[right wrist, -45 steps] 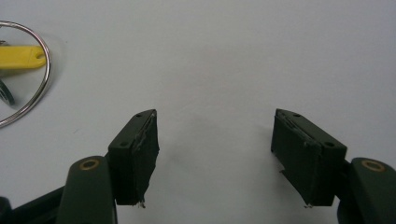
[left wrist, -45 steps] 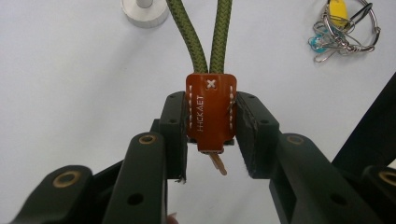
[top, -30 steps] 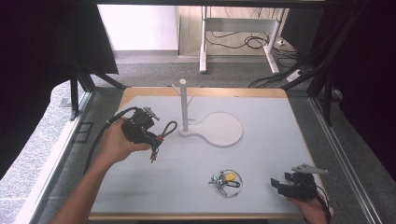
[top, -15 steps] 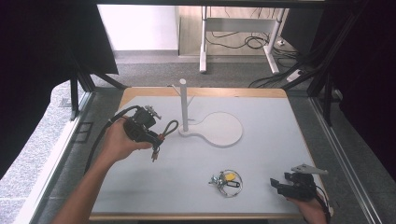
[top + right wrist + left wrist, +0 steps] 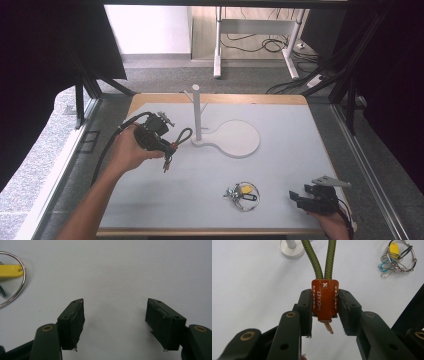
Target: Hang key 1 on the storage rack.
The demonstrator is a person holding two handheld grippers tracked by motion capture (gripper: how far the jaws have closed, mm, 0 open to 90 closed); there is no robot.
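My left gripper [image 5: 169, 148] is held above the table's left half, shut on an orange leather tab [image 5: 325, 298] of a keychain. The keychain's green rope loop [image 5: 183, 135] sticks out past the jaws toward the white stand's post [image 5: 196, 112], and a small key [image 5: 166, 164] dangles under the tab. In the left gripper view the rope [image 5: 323, 257] runs up from between the pads [image 5: 305, 307]. Near the front right corner my right gripper [image 5: 296, 198] rests open over bare table, its jaws [image 5: 115, 312] wide apart with nothing between them.
The stand's round white base [image 5: 240, 138] lies mid-table. A metal key ring with a yellow tag [image 5: 242, 194] lies at the front centre, left of my right gripper; its ring [image 5: 15, 277] shows at that view's left edge. The table's wooden front edge [image 5: 200, 232] is close.
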